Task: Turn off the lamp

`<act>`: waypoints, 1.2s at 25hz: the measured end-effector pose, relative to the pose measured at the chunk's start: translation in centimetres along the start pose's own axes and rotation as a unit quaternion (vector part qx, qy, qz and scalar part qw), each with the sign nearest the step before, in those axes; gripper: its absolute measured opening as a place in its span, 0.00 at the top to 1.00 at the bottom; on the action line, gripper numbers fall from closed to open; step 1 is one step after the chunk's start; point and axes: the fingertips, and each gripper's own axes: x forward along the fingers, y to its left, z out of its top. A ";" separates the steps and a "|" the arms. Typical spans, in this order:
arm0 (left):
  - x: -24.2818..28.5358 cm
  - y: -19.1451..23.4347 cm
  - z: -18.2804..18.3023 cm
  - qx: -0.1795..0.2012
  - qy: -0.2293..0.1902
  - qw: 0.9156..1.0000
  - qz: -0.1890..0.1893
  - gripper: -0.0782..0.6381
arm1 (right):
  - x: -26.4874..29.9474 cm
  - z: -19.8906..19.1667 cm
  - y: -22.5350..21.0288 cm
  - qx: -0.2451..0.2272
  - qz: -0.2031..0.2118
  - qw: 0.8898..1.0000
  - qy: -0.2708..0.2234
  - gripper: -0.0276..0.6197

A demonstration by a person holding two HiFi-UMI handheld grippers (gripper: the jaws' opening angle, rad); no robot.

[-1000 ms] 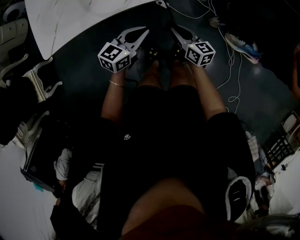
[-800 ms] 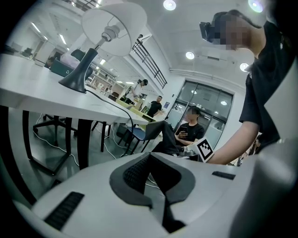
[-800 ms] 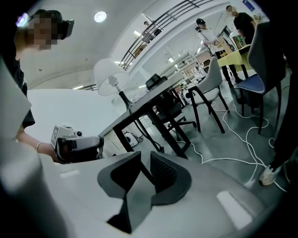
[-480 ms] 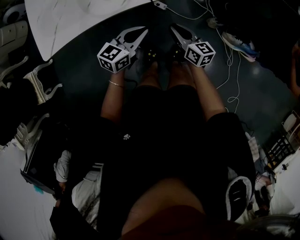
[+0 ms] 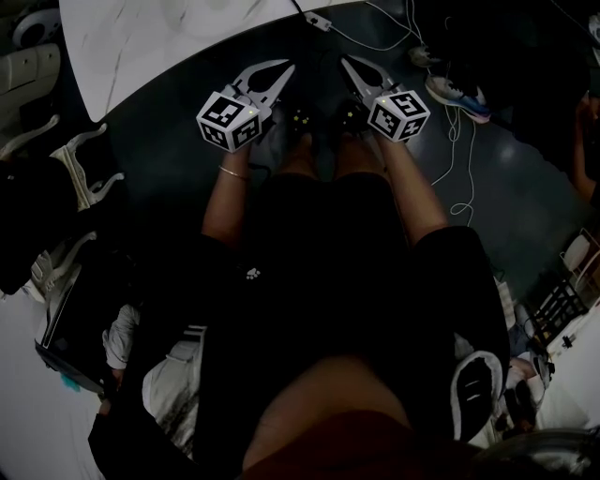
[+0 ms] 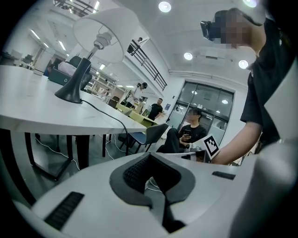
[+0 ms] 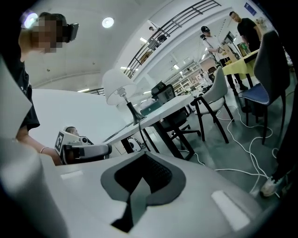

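The lamp (image 6: 100, 32) has a white shade on a dark stem and base, and it stands on the white table (image 6: 42, 109) to the left of my left gripper. Its cable (image 6: 116, 122) drops over the table's edge. The lamp (image 7: 117, 86) also shows far off in the right gripper view, on the table (image 7: 174, 108). Both grippers are held side by side above my knees, well short of the table. My left gripper (image 5: 287, 67) (image 6: 150, 158) is shut with nothing in it. My right gripper (image 5: 346, 62) (image 7: 144, 157) is likewise shut and holds nothing.
An inline switch (image 5: 317, 19) lies on a white cable by the table's edge (image 5: 187, 47). More cables (image 5: 459, 141) and shoes (image 5: 455, 94) lie on the dark floor at right. Chairs (image 7: 267, 88), further tables and other people sit and stand in the room beyond.
The right gripper's jaws have come together, and it has risen slightly. The left gripper has stayed about where it was, shut.
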 end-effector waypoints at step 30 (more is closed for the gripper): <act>0.1 -3.5 8.5 0.054 -0.058 0.997 -0.005 0.88 | -2.5 12.2 8.7 -0.058 0.074 0.990 -0.109 0.96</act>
